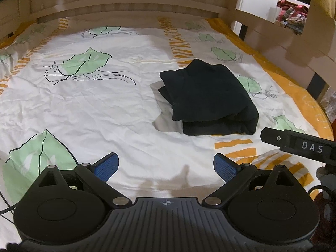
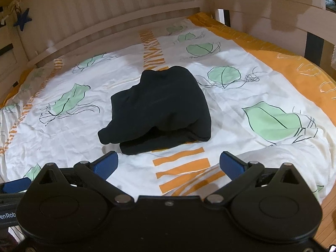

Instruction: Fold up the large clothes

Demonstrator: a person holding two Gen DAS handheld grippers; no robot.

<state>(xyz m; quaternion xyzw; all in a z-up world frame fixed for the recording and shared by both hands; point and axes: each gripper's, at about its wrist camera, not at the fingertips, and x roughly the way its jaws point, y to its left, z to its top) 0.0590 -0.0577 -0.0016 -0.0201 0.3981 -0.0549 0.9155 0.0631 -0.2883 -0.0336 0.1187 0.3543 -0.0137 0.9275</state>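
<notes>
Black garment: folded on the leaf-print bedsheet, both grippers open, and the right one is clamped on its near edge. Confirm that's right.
Not quite. The right gripper holds nothing: the right wrist view shows its jaws spread apart, short of the black garment. The rest stands: it lies folded on the bedsheet, and the left gripper is open too.

Bedsheet [image 1: 94, 109] bare around folded garment [image 1: 208, 96]; headboard [image 1: 126, 6] behind.

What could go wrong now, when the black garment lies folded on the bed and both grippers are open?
1. The folded black garment looks loose: one corner sticks out at its near left, so a nudge from the right gripper could undo the layers.
2. The bedsheet is wrinkled, so the open left gripper might pinch sheet along with cloth if it reaches in again.
</notes>
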